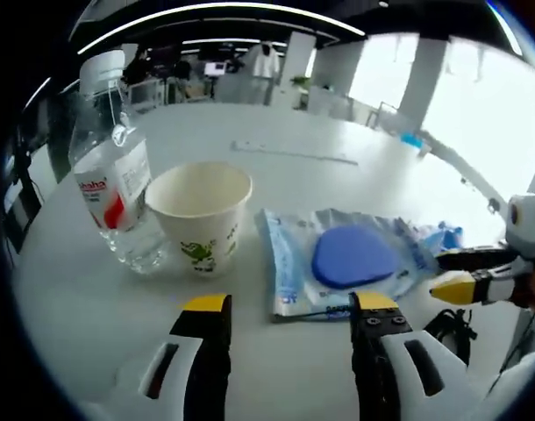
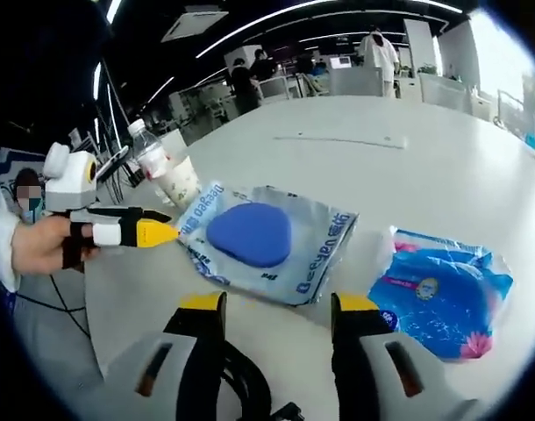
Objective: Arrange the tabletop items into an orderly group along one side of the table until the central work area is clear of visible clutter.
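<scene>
Broad white table [image 1: 338,132], bright windows [image 1: 478,96] between pillars, ceiling light strips [image 2: 250,26], distant desks with monitors.

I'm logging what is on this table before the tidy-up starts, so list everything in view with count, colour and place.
water bottle: 1, clear with white cap and red-and-white label, table edge beside the cup
paper cup: 1, cream with green print, upright next to the bottle
clear packet: 1, see-through with blue print, holding a blue pad, table middle
blue packet: 1, blue with pink flower print, apart from the clear packet
strip: 1, pale, farther back on the table
table: 1, white
left gripper: 1, black and white, yellow tips, jaws apart
right gripper: 1, same colours, jaws apart
hand: 1, holding the left gripper
</scene>
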Motion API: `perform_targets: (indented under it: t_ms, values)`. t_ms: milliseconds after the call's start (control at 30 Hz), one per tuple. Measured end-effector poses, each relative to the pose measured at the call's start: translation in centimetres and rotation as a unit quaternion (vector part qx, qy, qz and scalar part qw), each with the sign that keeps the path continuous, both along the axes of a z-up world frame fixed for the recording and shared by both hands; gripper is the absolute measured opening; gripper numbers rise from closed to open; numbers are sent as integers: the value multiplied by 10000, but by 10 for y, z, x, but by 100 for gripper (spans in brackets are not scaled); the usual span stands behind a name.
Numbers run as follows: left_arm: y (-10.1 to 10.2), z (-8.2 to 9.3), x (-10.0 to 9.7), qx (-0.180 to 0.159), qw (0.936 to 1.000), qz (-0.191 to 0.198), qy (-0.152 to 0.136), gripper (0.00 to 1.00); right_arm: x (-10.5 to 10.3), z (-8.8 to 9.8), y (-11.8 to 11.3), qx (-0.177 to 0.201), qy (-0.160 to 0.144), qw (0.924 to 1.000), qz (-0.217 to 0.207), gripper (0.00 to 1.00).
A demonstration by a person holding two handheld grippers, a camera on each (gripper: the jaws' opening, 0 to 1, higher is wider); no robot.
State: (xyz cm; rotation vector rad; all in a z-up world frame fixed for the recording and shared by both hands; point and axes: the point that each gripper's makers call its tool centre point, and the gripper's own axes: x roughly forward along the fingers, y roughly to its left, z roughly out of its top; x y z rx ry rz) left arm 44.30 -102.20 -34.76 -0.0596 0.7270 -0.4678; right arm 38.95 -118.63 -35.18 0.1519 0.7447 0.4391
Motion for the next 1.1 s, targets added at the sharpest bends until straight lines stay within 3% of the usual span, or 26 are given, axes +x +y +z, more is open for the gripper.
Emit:
perform_targets:
  t_ms: [100,167,300,667,1100]
  values:
    - [1,5,0,-50,9999,100,-81,73,0,8,0,-64,-218,9997,67,59]
    - [8,10,5,193,9991,208,-313,84,-1,11,-1,-25,-230,9997,33,66]
    - [4,16,3,105,9993,162,-328,95,-4,10,-4,-52,-187,9998,28,74]
    - [7,25,-2,15,9991,230,-350,91,-11,26,-1,88,-345,9994,12,73]
    - [7,31,-6,50,9991,200,-378,89,-12,30,-9,129,-393,9991,-90,72]
